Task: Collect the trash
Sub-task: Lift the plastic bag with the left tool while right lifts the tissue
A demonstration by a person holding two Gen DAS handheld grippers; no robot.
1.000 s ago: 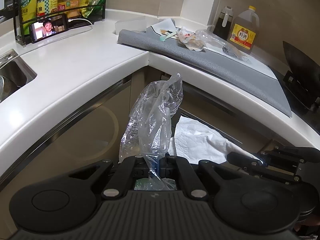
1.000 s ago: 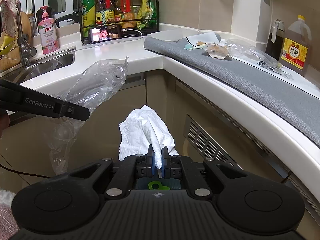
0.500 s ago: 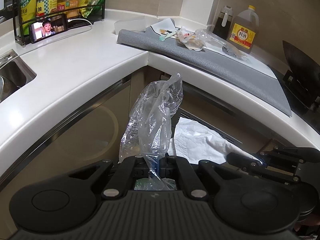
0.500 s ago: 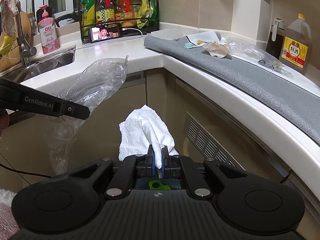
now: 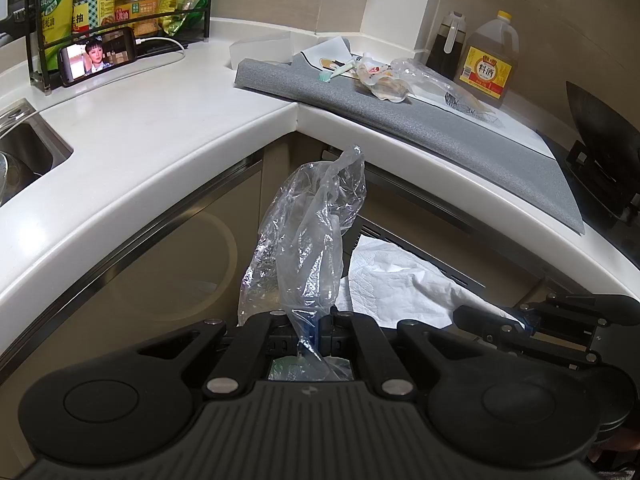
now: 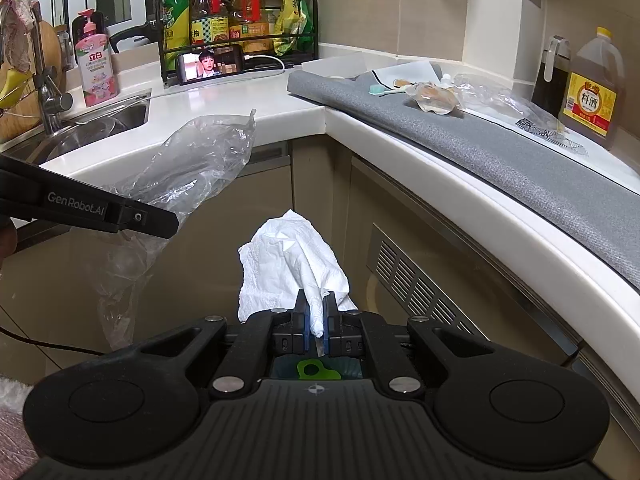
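Left gripper (image 5: 310, 330) – jaws pressed together, pinching a clear plastic bag (image 5: 316, 232). Bag stands up crumpled from the pinch, in front of the cabinet doors below the counter corner; loose tail hangs behind the jaws.

Right gripper (image 6: 316, 316) – jaws nearly together, pinching a white paper towel (image 6: 288, 264) by one twisted corner. Rest of towel bunches up ahead of the fingers, held in the air before the cabinet front, just right of the bag.

Both items clear of the counter, near each other, not touching as far as can be told.

Still on the counter, on a grey mat (image 6: 500, 152) along the right-hand run:
- crumpled clear wrapper w/ brownish contents (image 6: 434, 98)
- toothbrush, pale green head (image 5: 334, 72)
- thin clear film (image 6: 504, 100), spread beside the wrapper
- white printed sheet (image 5: 500, 120) under part of the litter

Other fixtures:
- white countertop (image 5: 160, 128), L-shaped corner
- jug of cooking wine, yellow label (image 6: 592, 92), far right by the wall
- dark bottle w/ white handle (image 6: 554, 72), just left of the jug
- black wire rack of sauce bottles (image 6: 236, 20), back left
- phone propped sideways, screen lit (image 6: 210, 66), at the rack foot, white cable plugged in
- pink pump bottle (image 6: 96, 60) beside the steel sink (image 6: 92, 128)
- vent grille (image 6: 416, 280) in the cabinet front, right of the towel
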